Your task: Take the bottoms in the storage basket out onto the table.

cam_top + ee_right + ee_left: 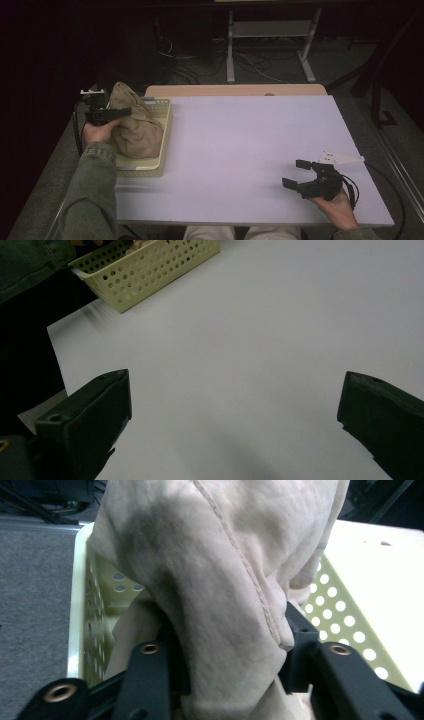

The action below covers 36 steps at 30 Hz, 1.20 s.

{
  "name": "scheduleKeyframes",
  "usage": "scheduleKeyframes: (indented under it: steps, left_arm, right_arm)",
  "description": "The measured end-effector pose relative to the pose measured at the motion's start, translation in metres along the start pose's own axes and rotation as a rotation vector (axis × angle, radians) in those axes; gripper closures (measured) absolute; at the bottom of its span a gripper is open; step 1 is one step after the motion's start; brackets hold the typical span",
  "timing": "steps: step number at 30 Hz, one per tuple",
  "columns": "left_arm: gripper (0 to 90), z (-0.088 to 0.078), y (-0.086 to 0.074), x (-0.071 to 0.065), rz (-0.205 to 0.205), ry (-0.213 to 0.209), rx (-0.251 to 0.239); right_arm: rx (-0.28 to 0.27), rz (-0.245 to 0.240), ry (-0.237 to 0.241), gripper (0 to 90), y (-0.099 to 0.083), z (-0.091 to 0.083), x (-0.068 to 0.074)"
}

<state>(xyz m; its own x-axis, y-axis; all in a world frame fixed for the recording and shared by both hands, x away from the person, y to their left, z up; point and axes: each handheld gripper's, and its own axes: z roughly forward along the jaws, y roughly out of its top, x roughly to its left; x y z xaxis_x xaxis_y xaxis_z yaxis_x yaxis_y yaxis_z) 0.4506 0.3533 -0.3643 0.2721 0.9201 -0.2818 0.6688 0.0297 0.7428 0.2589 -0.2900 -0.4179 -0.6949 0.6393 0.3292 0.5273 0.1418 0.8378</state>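
Observation:
A tan cloth garment (134, 125) is bunched up in a pale yellow perforated basket (165, 131) at the table's left edge. My left gripper (119, 113) reaches into the pile from the left and is shut on a thick fold of the tan cloth (225, 595), which bulges between the two black jaws. The basket wall (345, 610) with its round holes shows behind the cloth. My right gripper (296, 174) rests low over the white table near the front right, open, with nothing between its jaws. From the right gripper view the basket (150, 270) stands at the far upper left.
The white table (240, 145) has a wooden strip along its far edge. A green sleeve (92, 195) comes in at the lower left. Beyond the table, a desk frame and loose cables lie on the dark floor.

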Motion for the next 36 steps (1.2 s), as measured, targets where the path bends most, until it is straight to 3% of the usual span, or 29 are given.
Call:
scheduleKeyframes:
  steps: [5,11,36]
  left_arm:
    - [68.6,-0.001,0.002,-0.001,0.0,-0.01,0.012]
    - [73.3,-0.005,0.007,-0.005,0.008,-0.034,0.036]
    - [75.1,-0.034,0.027,-0.027,0.087,-0.08,0.052]
  right_arm:
    - [-0.003,0.001,0.0,0.6,0.0,0.0,0.0]
    - [-0.002,0.0,0.002,0.6,0.0,0.0,-0.001]
    - [0.005,-0.009,0.015,0.6,0.001,-0.003,-0.004]
